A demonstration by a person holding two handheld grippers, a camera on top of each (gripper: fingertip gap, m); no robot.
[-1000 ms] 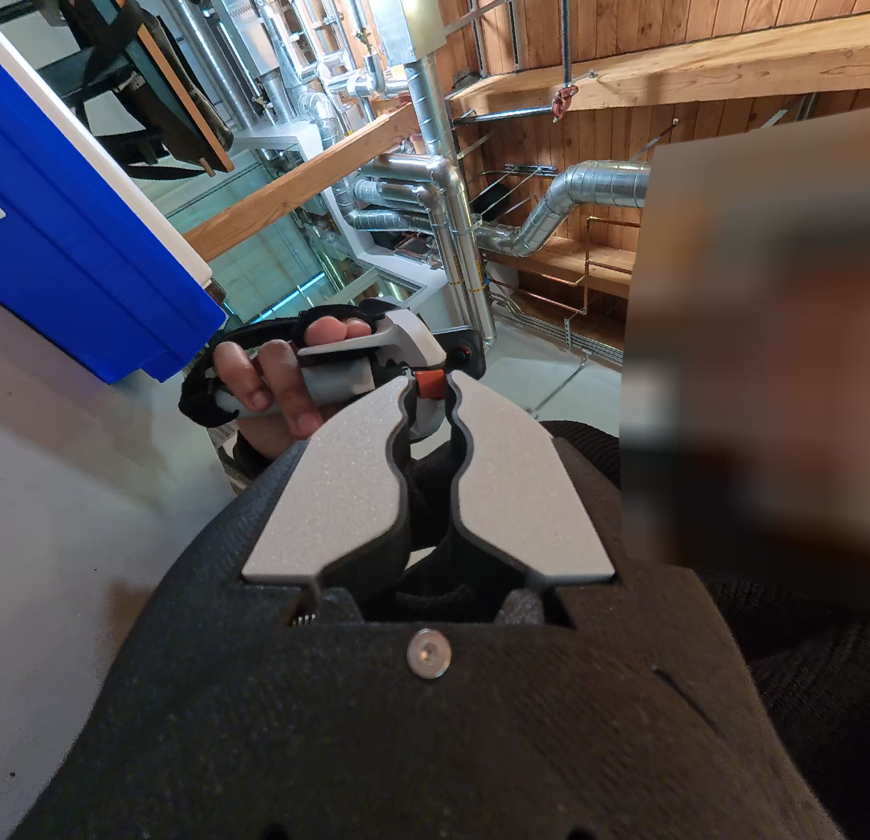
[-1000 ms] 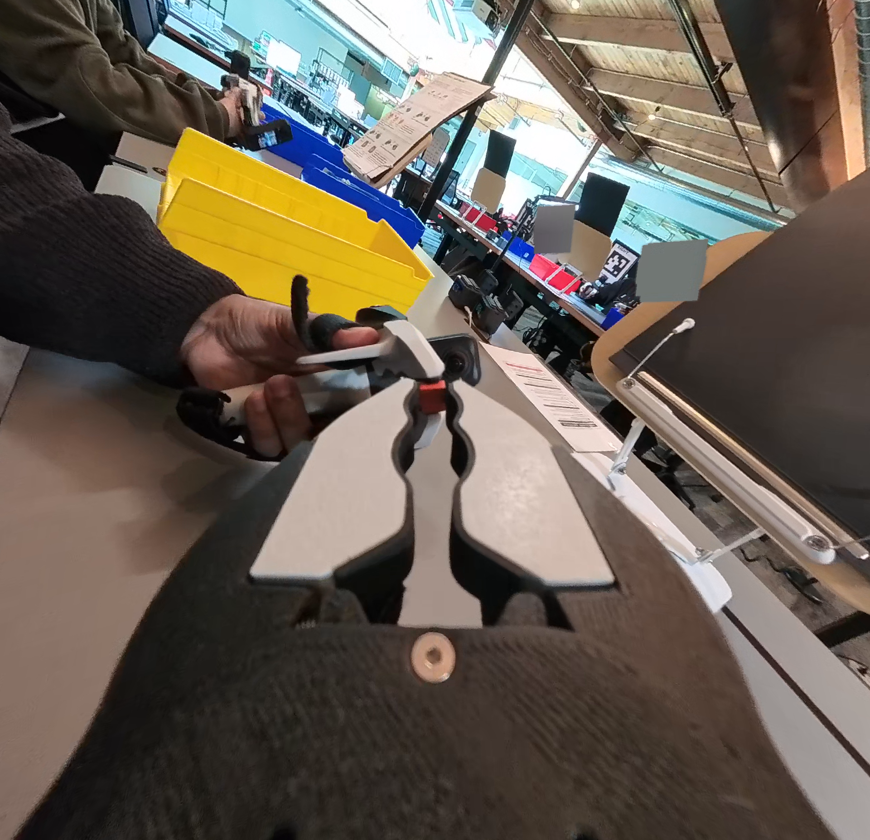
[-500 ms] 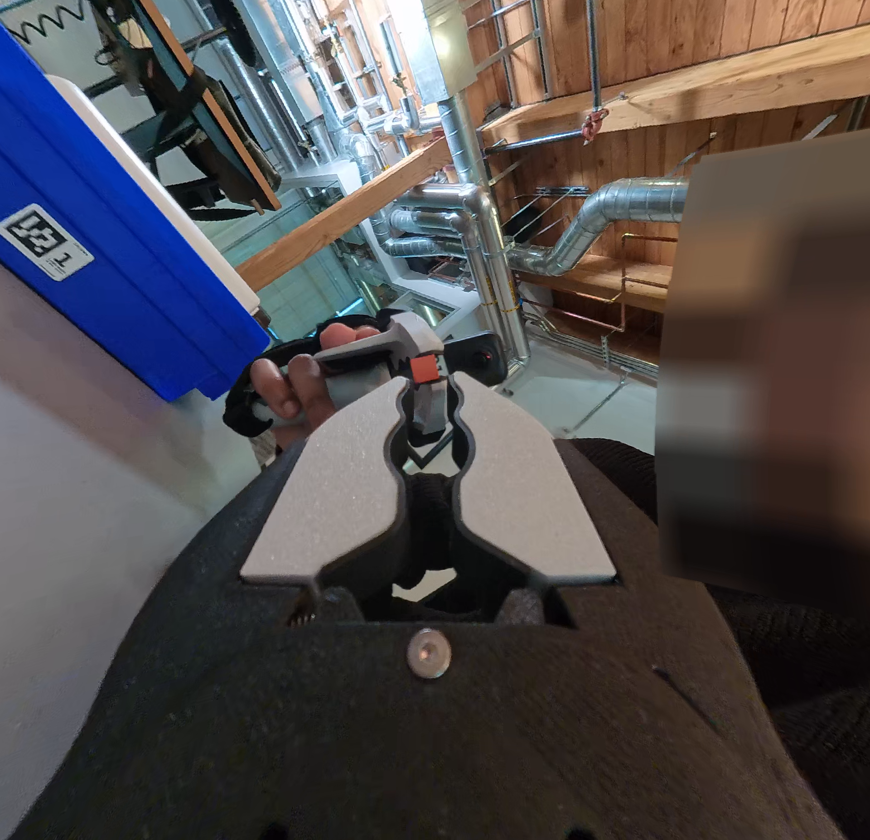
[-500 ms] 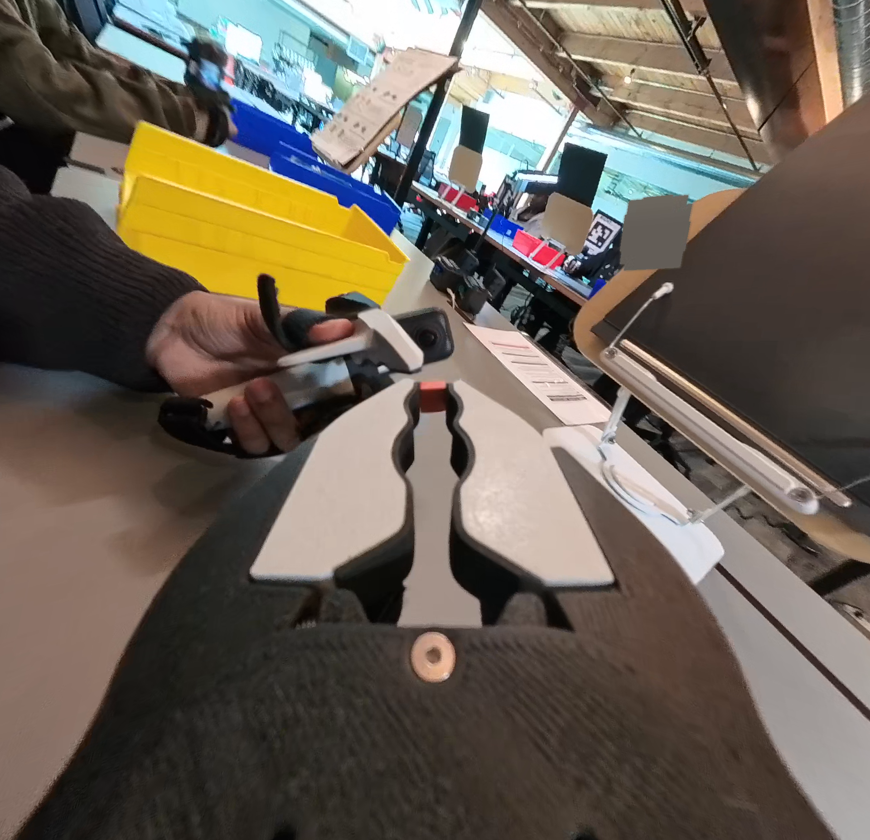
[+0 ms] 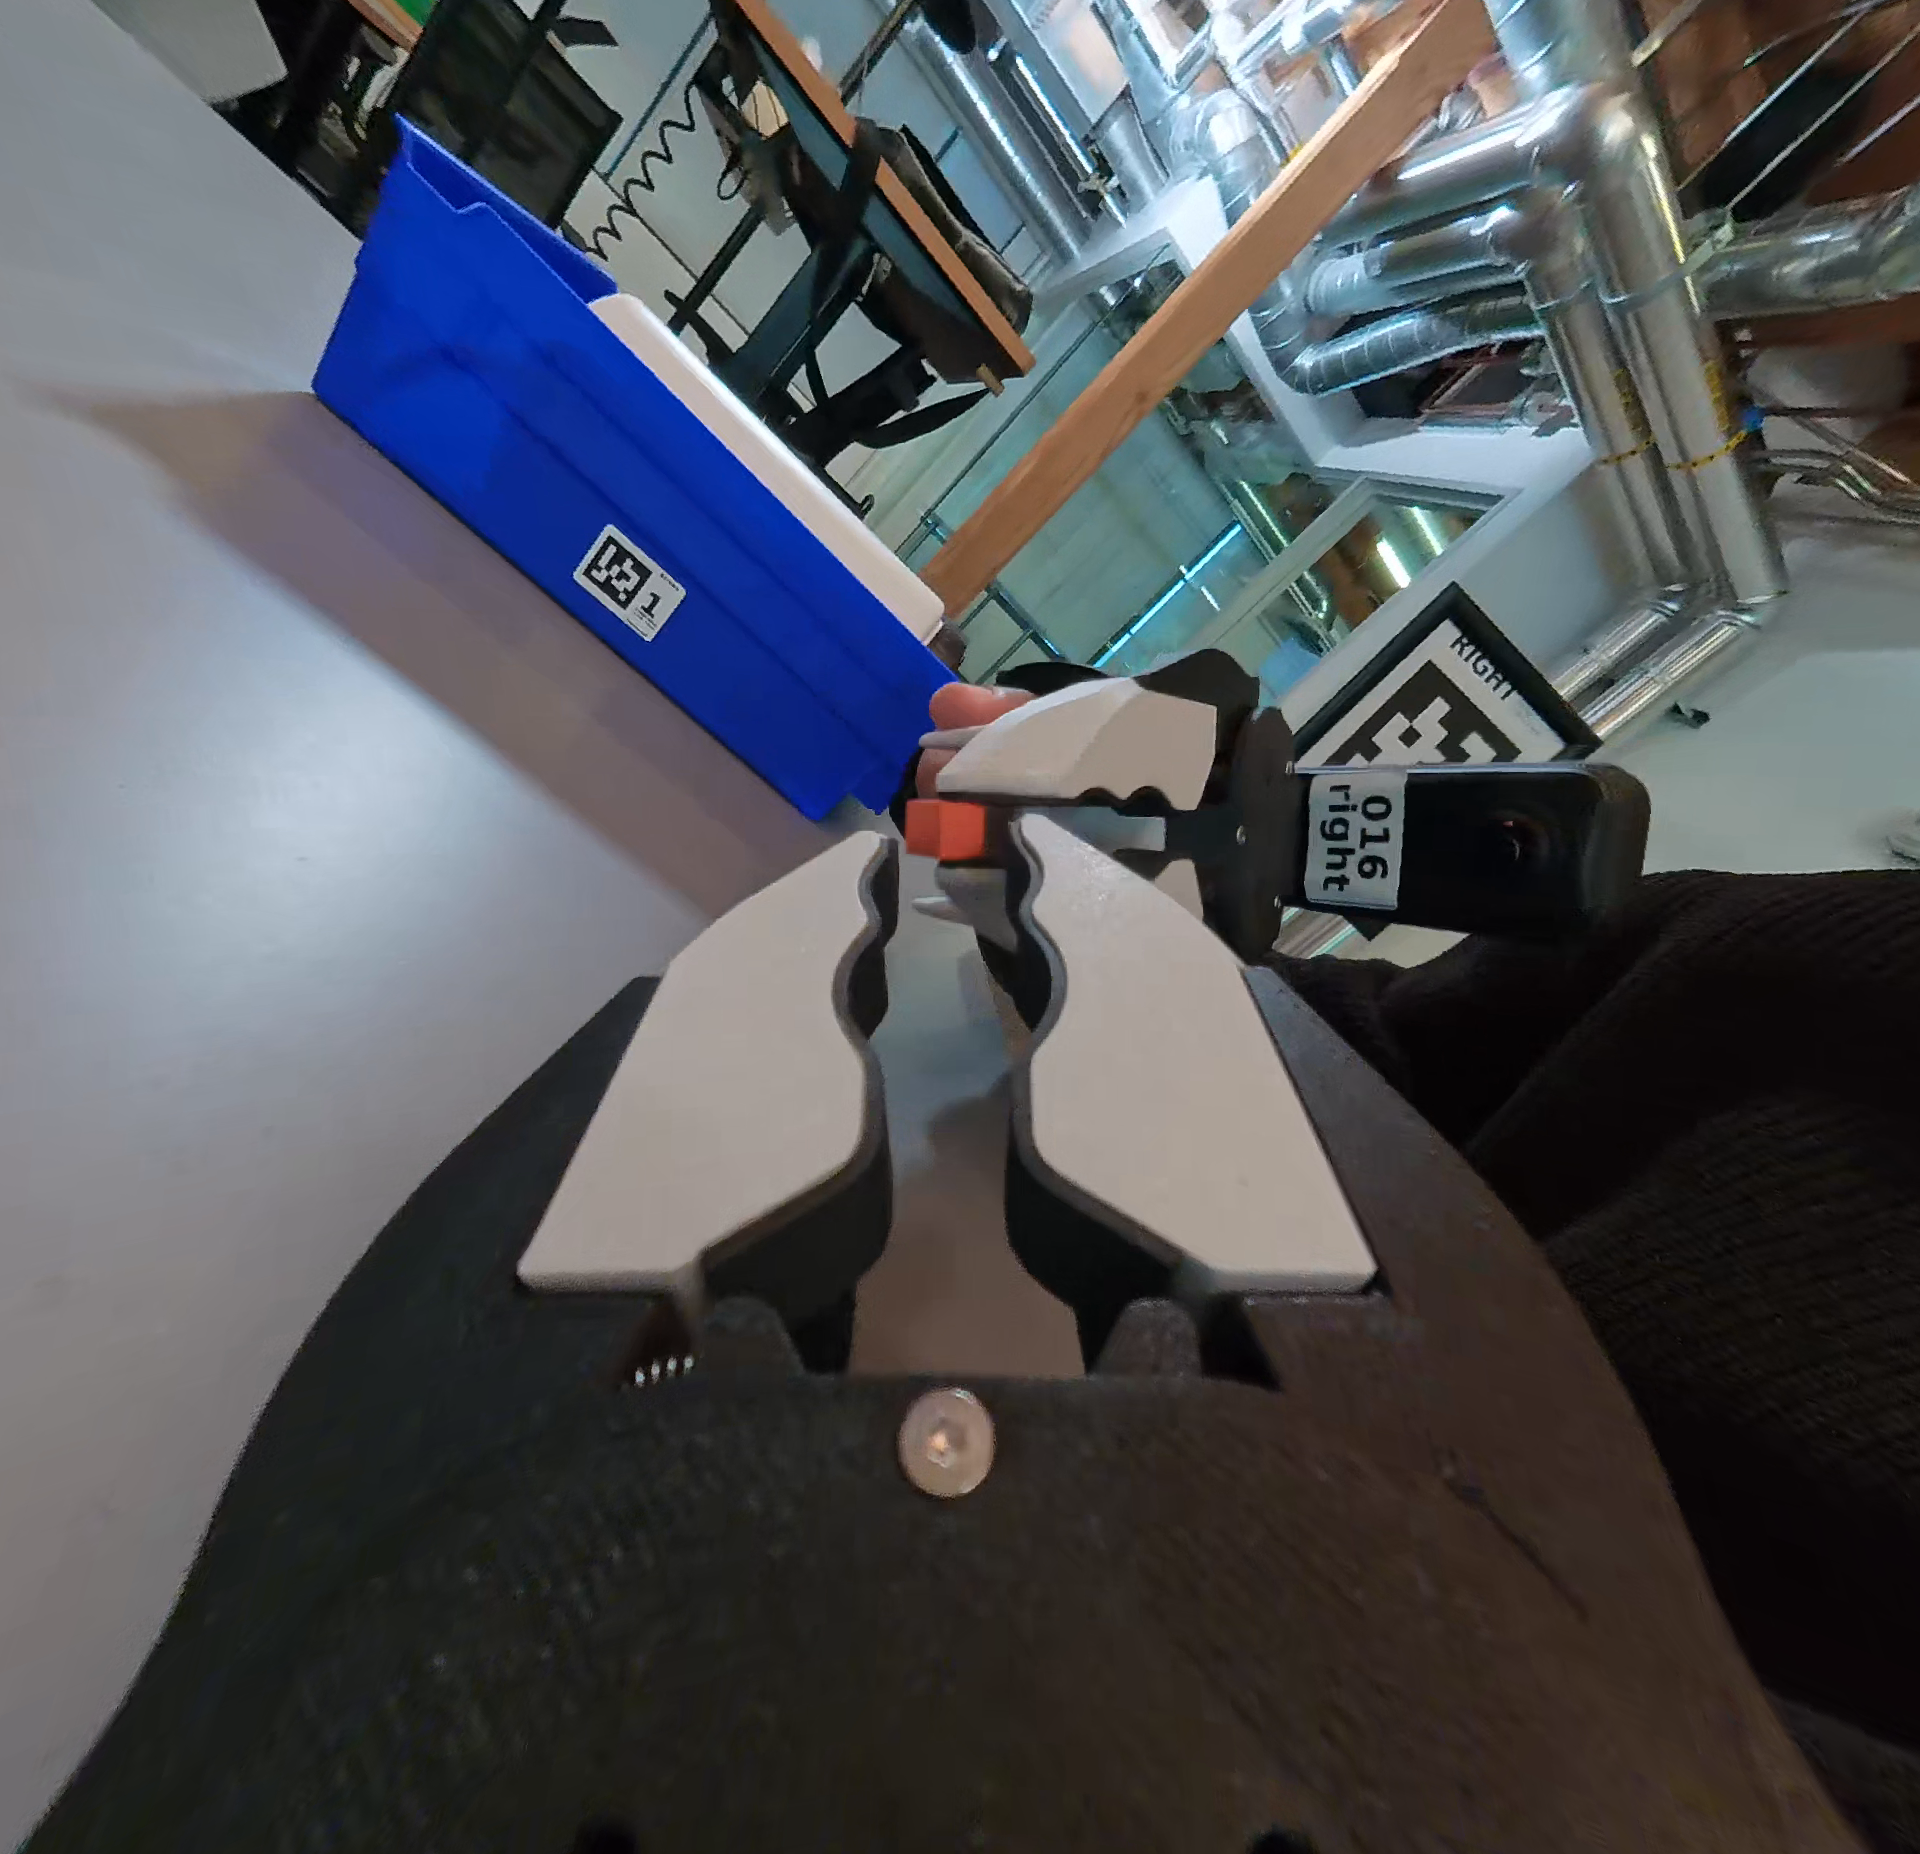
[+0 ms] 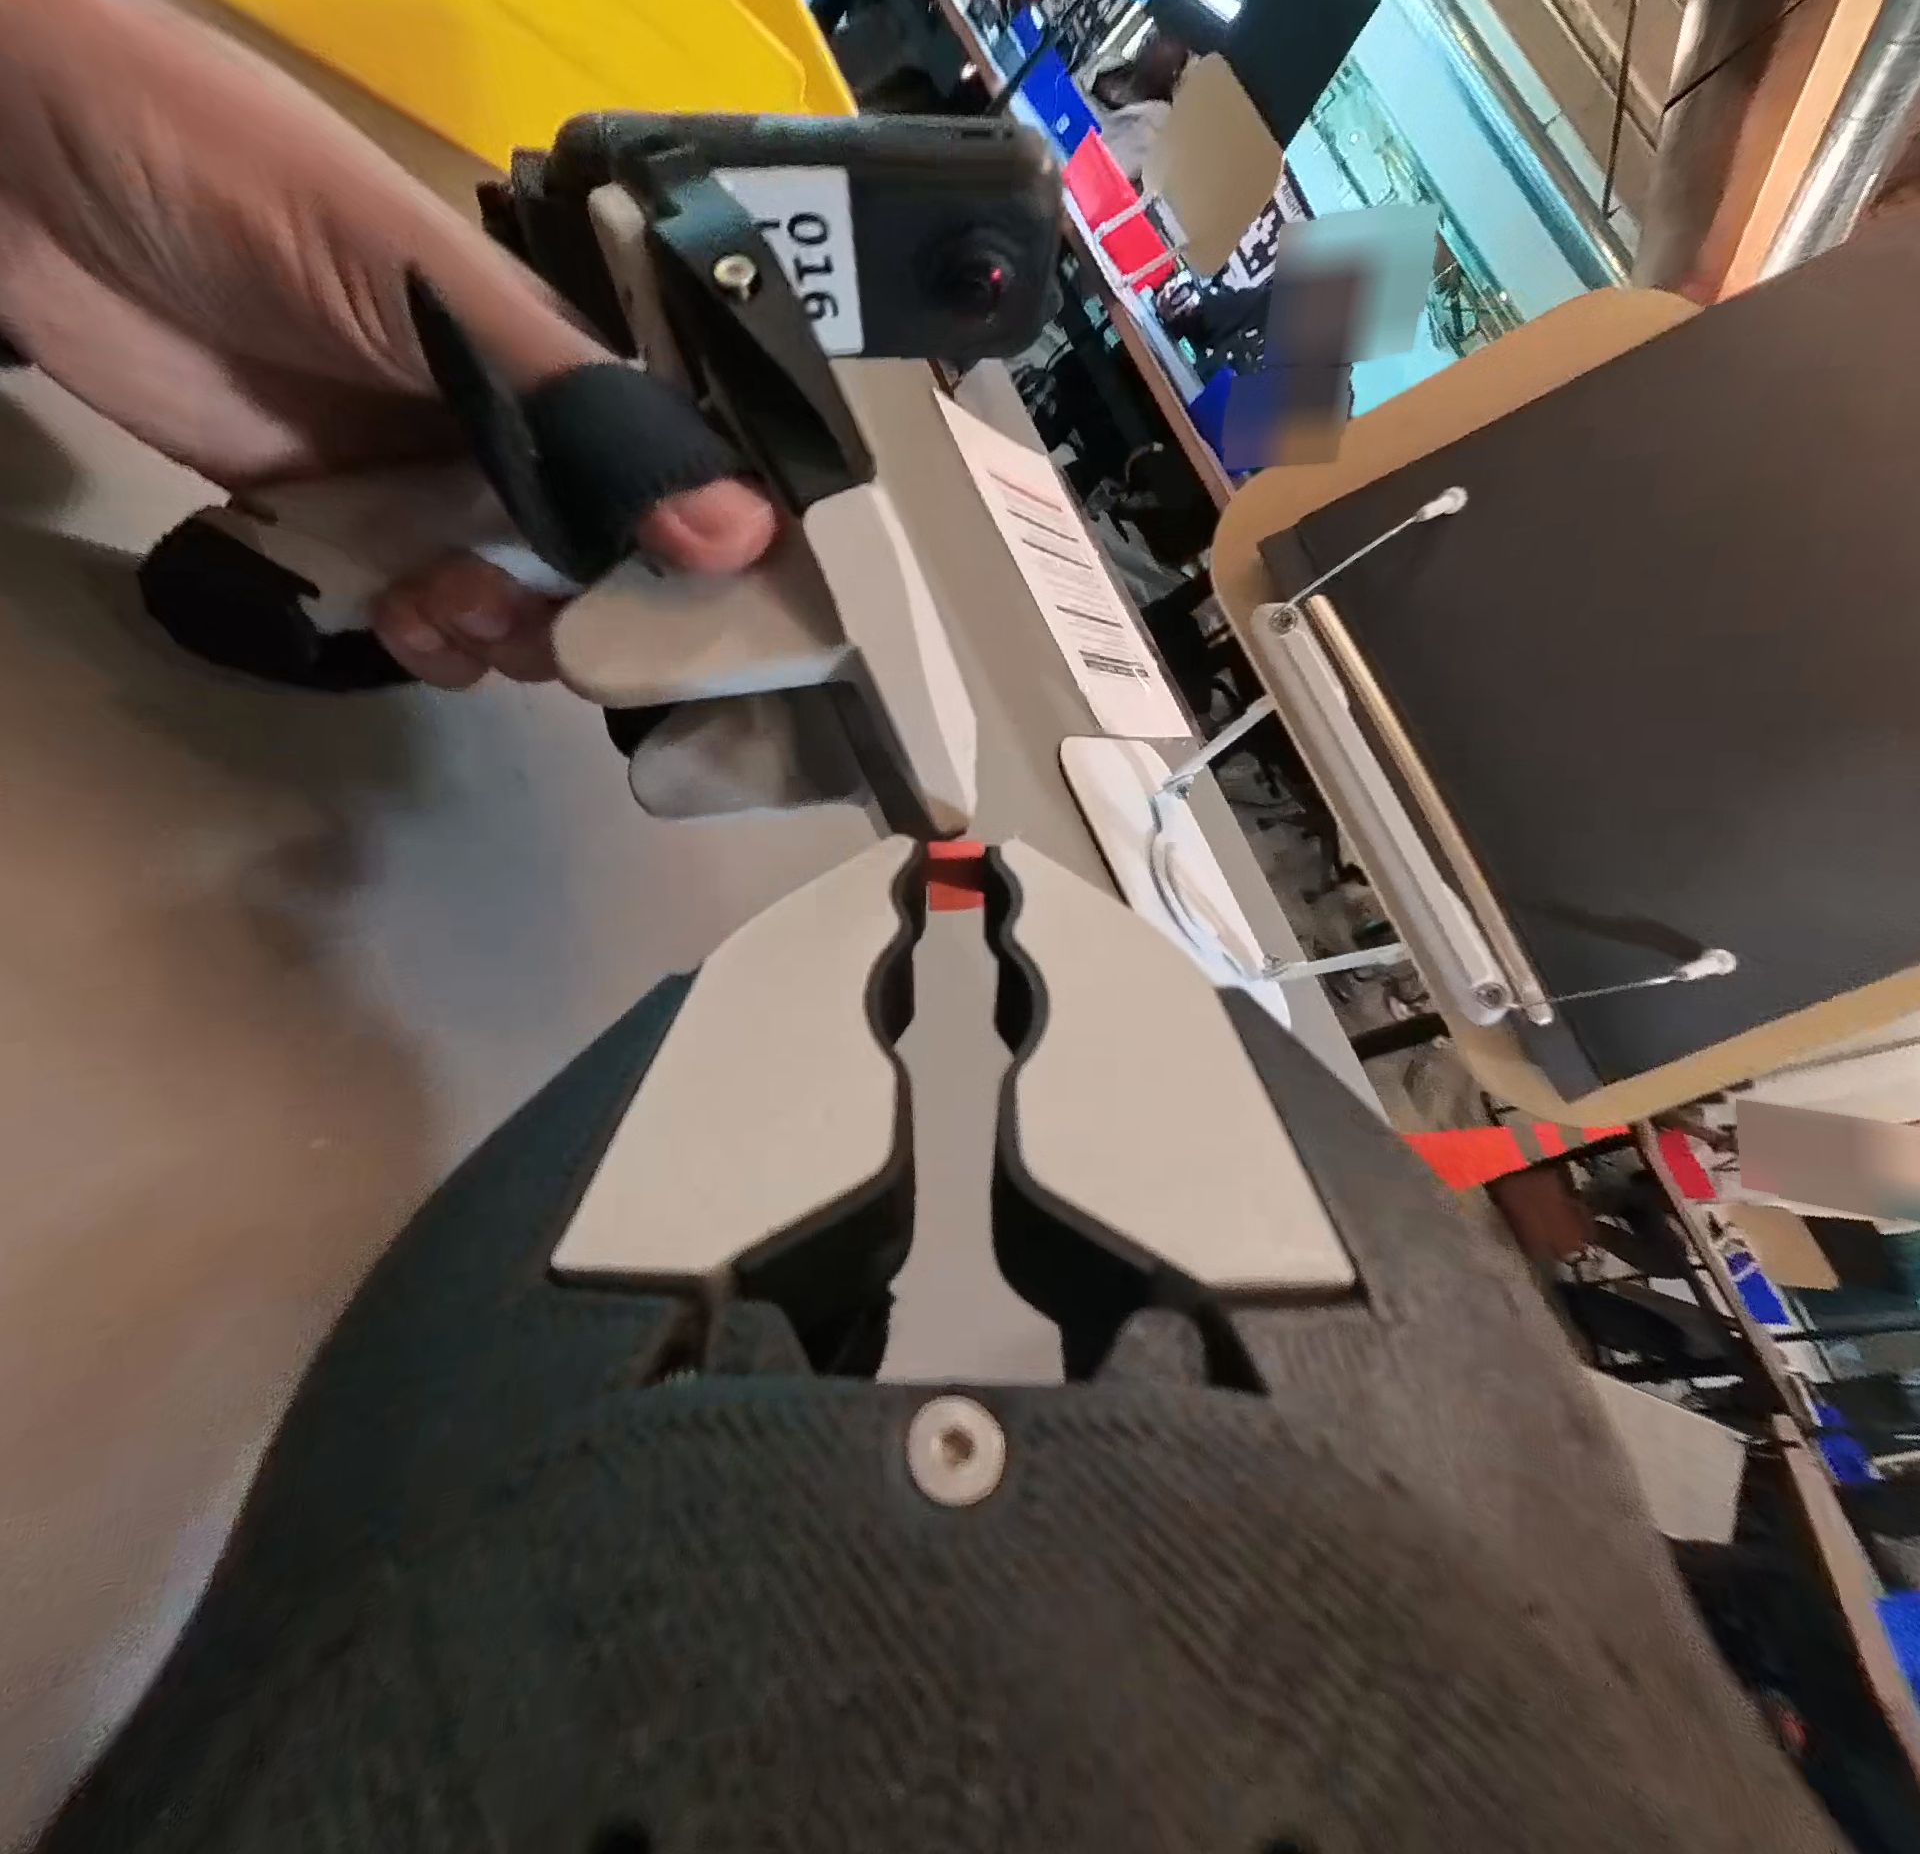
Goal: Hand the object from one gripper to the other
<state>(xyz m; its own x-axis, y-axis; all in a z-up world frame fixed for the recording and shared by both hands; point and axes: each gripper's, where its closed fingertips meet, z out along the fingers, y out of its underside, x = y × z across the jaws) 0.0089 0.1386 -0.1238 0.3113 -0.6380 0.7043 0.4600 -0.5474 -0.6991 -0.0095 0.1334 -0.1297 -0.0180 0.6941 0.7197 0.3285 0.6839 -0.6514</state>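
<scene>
The pale grey bench [image 5: 208, 765] runs under both of my tools. Behind it the room shows silver ducts [image 5: 1558, 194] and a slanting wooden beam [image 5: 1195, 329]. A blue bin [image 5: 582, 474] stands on the bench on my left side and carries a small white sticker with a square black-and-white code. A yellow bin [image 6: 520, 28] sits behind my left hand [image 6: 260, 277]. To my right a black panel on a tan board [image 6: 1558, 713] leans on a wire stand, and a printed sheet of paper [image 6: 1060, 578] lies flat on the bench beside it.

My right gripper [image 6: 951, 859] has its jaws clamped at the very tips on the small orange-red cube [image 6: 954, 885], which is held off the bench.

My left gripper [image 5: 951, 854] has its jaws apart by a narrow gap with nothing between them. The cube sits just beyond their tips, and I cannot tell whether they touch it.

The camera on the right gripper wears a white printed label [image 5: 1351, 843], with a framed black-and-white marker card [image 5: 1444, 703] behind it.
</scene>
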